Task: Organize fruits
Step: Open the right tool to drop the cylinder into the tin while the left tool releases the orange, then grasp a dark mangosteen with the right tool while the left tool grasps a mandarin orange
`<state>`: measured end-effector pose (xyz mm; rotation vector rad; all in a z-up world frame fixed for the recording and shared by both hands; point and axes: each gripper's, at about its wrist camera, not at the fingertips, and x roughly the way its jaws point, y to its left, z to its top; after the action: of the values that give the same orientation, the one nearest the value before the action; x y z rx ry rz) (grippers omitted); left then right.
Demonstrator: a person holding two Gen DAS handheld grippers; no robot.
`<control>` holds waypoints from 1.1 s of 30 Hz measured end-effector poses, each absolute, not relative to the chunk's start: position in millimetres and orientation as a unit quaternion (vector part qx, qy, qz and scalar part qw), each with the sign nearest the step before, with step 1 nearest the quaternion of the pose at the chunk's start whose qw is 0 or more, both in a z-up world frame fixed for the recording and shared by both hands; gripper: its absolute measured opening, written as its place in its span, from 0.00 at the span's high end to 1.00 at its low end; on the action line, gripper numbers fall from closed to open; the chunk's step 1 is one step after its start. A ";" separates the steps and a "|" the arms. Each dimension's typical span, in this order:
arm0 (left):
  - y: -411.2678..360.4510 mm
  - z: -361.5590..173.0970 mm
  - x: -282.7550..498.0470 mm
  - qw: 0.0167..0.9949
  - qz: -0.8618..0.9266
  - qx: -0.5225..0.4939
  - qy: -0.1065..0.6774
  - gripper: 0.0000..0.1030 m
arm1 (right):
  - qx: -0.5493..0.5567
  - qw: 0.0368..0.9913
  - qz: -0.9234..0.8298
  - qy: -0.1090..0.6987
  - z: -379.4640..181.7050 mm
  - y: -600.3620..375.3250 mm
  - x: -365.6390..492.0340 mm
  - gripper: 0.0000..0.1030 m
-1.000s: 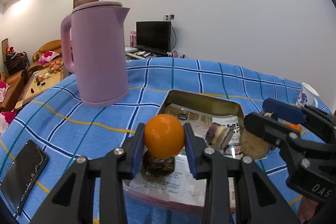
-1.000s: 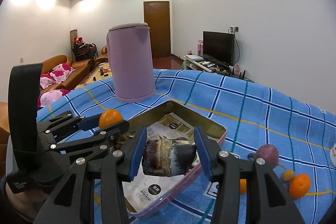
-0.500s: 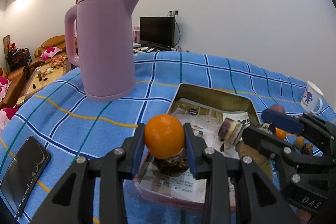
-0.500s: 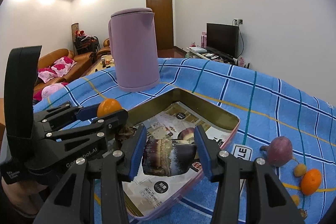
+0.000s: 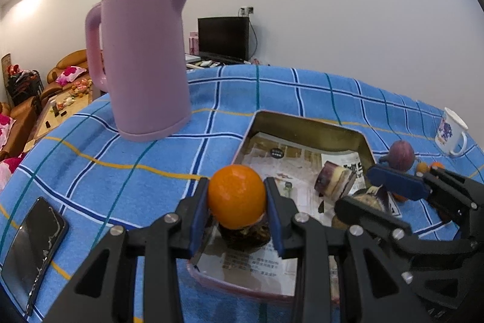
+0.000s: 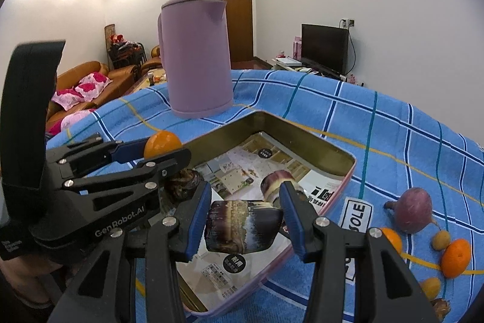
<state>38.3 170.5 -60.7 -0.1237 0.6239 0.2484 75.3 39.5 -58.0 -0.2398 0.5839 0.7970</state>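
While the pink kettle point(image 5: 142, 59) stands upright on the blue checked cloth point(image 5: 90, 159), the paper-lined tin tray point(image 6: 302, 141) lies just beside it. Left gripper point(image 5: 236, 203) clamps an orange point(image 5: 236, 196) above the tray's near corner. Right gripper point(image 6: 245, 220), jaws partly apart, pinches a dark purple cut piece point(image 6: 242, 227) over the tray.

Kettle point(image 6: 196, 56) behind tin point(image 6: 305, 138); loose fruit point(image 6: 413, 209) right of tin; phone point(image 5: 33, 250) left.
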 end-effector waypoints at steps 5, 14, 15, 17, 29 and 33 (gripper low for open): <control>166.8 -62.2 41.4 0.940 0.129 -0.045 0.313 0.64 | -0.117 0.871 0.380 0.288 -63.1 40.8 76.9 0.53; 163.7 -62.2 41.4 0.939 0.134 -0.035 0.314 0.62 | -0.114 0.870 0.379 0.293 -63.1 40.2 79.4 0.52; 163.7 -62.0 41.0 0.940 0.134 -0.036 0.313 0.61 | -0.114 0.871 0.377 0.294 -63.3 40.0 79.9 0.52; 163.9 -61.9 40.6 0.940 0.137 -0.038 0.311 0.57 | -0.112 0.872 0.376 0.292 -62.8 38.8 80.3 0.50; 158.7 -43.7 26.3 0.952 0.131 -0.065 0.267 0.24 | -0.083 0.894 0.347 0.271 -47.1 9.7 77.2 0.31; 147.7 -31.8 21.8 0.957 0.123 -0.062 0.256 0.20 | -0.091 0.904 0.324 0.263 -37.4 -18.5 68.0 0.31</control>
<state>21.8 147.7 -31.8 -0.1261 0.5188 0.2488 68.0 -18.5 -37.4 -0.1875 0.5427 0.6697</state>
